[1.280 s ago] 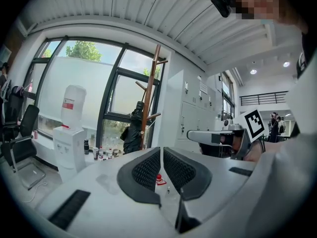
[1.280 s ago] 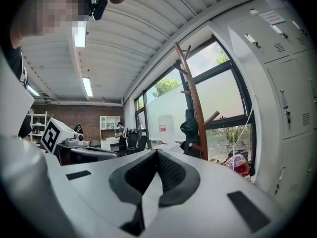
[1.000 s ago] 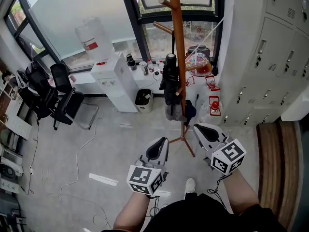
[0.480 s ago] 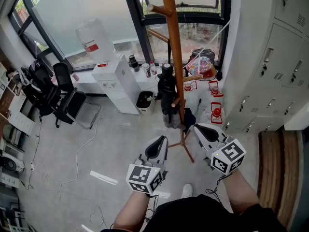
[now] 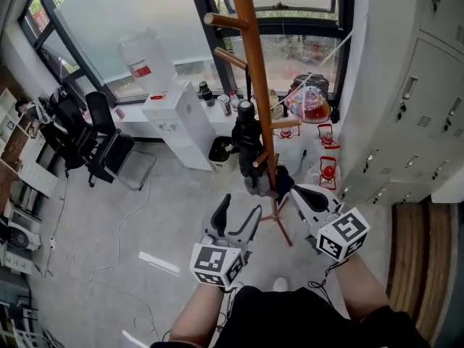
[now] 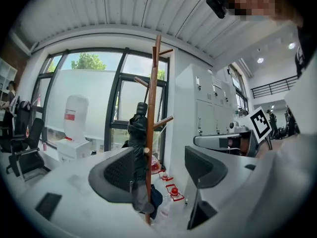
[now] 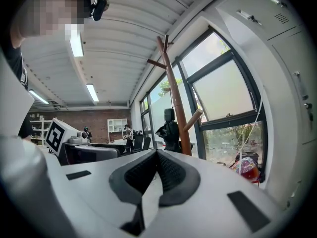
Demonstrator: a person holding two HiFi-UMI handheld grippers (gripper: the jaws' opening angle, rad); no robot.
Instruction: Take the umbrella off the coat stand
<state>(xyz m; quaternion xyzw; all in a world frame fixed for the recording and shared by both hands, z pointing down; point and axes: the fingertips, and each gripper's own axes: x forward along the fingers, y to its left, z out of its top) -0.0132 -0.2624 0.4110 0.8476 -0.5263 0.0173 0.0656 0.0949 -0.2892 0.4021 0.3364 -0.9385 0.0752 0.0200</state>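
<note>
A folded black umbrella (image 5: 248, 147) hangs on the brown wooden coat stand (image 5: 254, 85) by the window, on the pole's left side. My left gripper (image 5: 233, 216) is low in the head view, a short way before the stand's foot; its jaws are opening and hold nothing. In the left gripper view the umbrella (image 6: 137, 133) and the coat stand (image 6: 151, 133) show beyond the gap of the left gripper (image 6: 161, 170). My right gripper (image 5: 301, 194) is shut and empty, just right of the stand's base. In the right gripper view the umbrella (image 7: 170, 128) appears above the right gripper (image 7: 157, 170).
A white water dispenser (image 5: 177, 122) with its bottle (image 5: 143, 56) stands left of the stand, a small bin (image 5: 220, 149) beside it. Black office chairs (image 5: 101, 140) are further left. Grey lockers (image 5: 413, 100) line the right. Red lanterns (image 5: 328, 171) sit on the floor.
The left gripper's jaws have gone from shut to wide apart. Both grippers have come closer to the coat stand, and the stand looms larger in the head view.
</note>
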